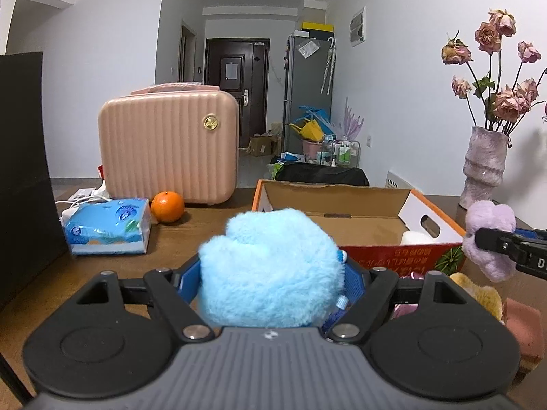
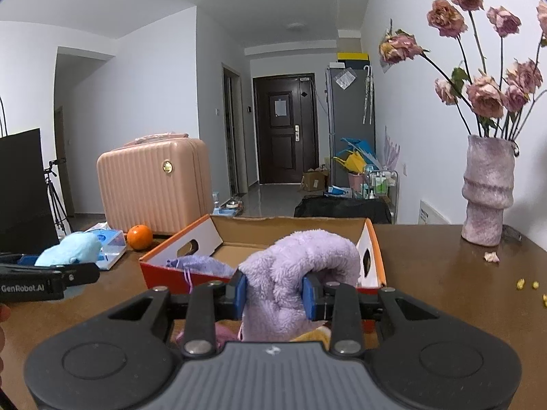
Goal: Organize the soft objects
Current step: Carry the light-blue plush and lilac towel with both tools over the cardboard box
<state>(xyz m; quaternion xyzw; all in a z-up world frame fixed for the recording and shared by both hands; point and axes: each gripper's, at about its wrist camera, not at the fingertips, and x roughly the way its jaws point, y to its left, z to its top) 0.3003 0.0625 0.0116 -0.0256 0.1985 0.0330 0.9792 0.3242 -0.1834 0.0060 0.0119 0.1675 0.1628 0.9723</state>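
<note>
My left gripper (image 1: 271, 282) is shut on a fluffy light-blue plush toy (image 1: 270, 270), held above the brown table just in front of the open cardboard box (image 1: 362, 229). In the right wrist view the same blue plush (image 2: 73, 247) shows at far left. My right gripper (image 2: 275, 294) is shut on a lilac fleece plush (image 2: 301, 273), lifted near the box's front wall (image 2: 164, 273); that lilac plush (image 1: 490, 239) also appears at right in the left wrist view. A lilac knitted cloth (image 2: 205, 263) lies inside the box. More soft items, yellow (image 1: 478, 294) and pink (image 1: 523, 328), lie below the grippers.
On the table stand a pink hard case (image 1: 169, 147), an orange (image 1: 167, 206), a blue tissue pack (image 1: 109, 225) and a vase of dried roses (image 2: 487, 191). A black panel (image 1: 20, 157) rises at left. Yellow crumbs (image 2: 526, 285) dot the right side.
</note>
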